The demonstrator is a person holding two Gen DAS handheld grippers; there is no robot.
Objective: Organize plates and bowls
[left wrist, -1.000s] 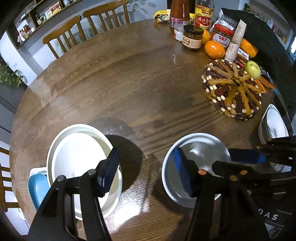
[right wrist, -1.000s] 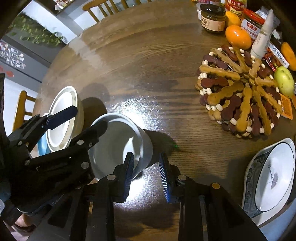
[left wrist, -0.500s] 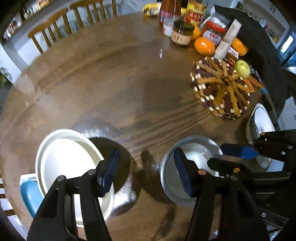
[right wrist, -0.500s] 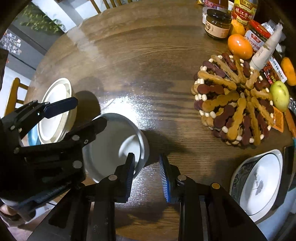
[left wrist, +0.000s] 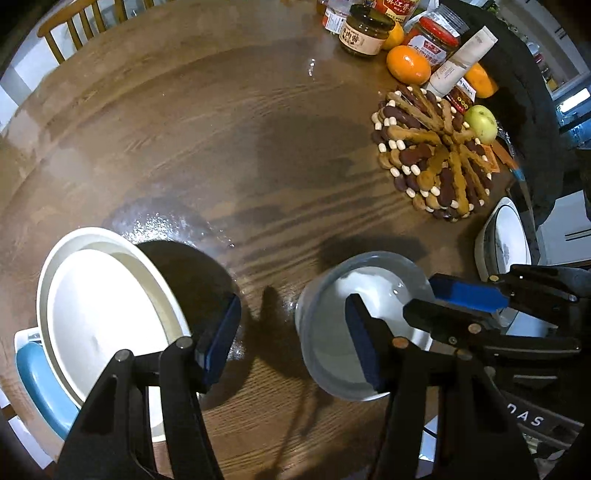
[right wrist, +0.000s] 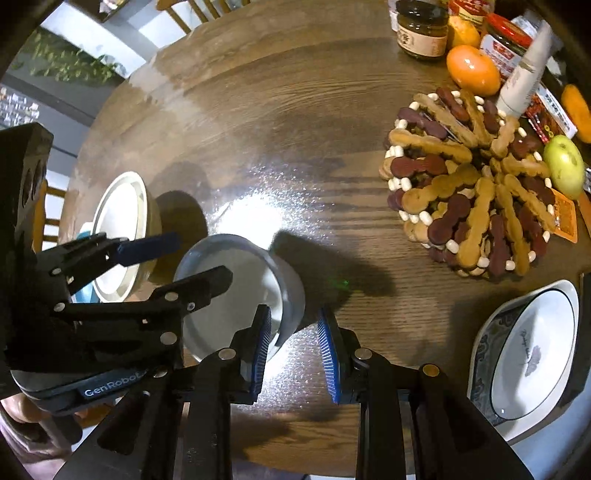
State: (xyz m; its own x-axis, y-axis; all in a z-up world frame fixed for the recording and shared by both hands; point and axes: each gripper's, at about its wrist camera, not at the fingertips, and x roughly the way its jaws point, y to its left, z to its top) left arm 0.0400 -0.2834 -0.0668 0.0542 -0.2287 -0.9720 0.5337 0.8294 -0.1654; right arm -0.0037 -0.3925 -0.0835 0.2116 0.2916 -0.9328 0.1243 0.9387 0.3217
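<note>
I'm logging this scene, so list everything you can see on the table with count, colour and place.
Table: one, brown wood, round.
Grey bowl: one, near edge, middle.
Cream plates: two stacked, left, on a blue dish.
Patterned bowl: one, white and dark blue, right edge.
Trivet: one, brown beads, right.
Oranges: at least two, far right.
Green fruit: one, beside trivet.
Jars: several, far side.
Chairs: wooden, behind table.
Left hand-held gripper: open, beside grey bowl.
Right hand-held gripper: open, straddling grey bowl's rim.

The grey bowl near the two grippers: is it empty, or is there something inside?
Empty. In the left wrist view the grey bowl shows only a bare, glossy inside. The right wrist view shows the same bare inside.
</note>
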